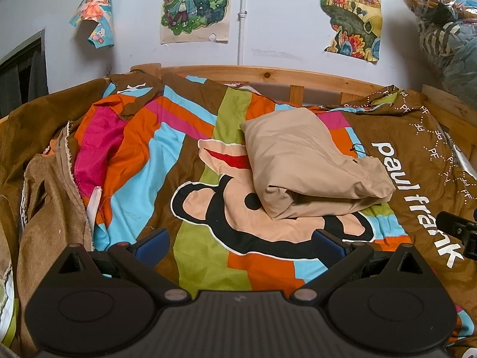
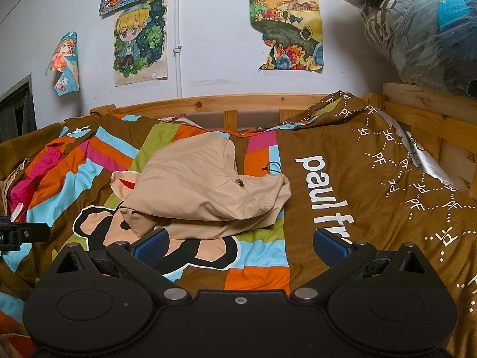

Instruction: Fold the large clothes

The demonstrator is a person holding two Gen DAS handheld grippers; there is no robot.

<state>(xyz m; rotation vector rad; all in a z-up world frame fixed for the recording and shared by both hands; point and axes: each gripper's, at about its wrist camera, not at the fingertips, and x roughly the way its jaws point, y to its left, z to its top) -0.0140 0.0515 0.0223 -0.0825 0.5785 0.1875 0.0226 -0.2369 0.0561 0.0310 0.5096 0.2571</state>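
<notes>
A beige garment (image 1: 310,164) lies folded into a thick bundle on the colourful bedspread (image 1: 184,155). It also shows in the right wrist view (image 2: 205,188), with a small dark cord beside it. My left gripper (image 1: 240,246) is open and empty, a little short of the bundle's near edge. My right gripper (image 2: 240,246) is open and empty, with the bundle's near edge just beyond its left finger. The right gripper's tip shows at the right edge of the left wrist view (image 1: 459,229).
A brown corduroy garment (image 1: 44,185) is heaped at the bed's left side. A wooden bed rail (image 2: 253,101) runs along the back and right. A clear plastic bag of clothes (image 2: 423,26) sits at the upper right. Drawings hang on the wall (image 2: 214,44).
</notes>
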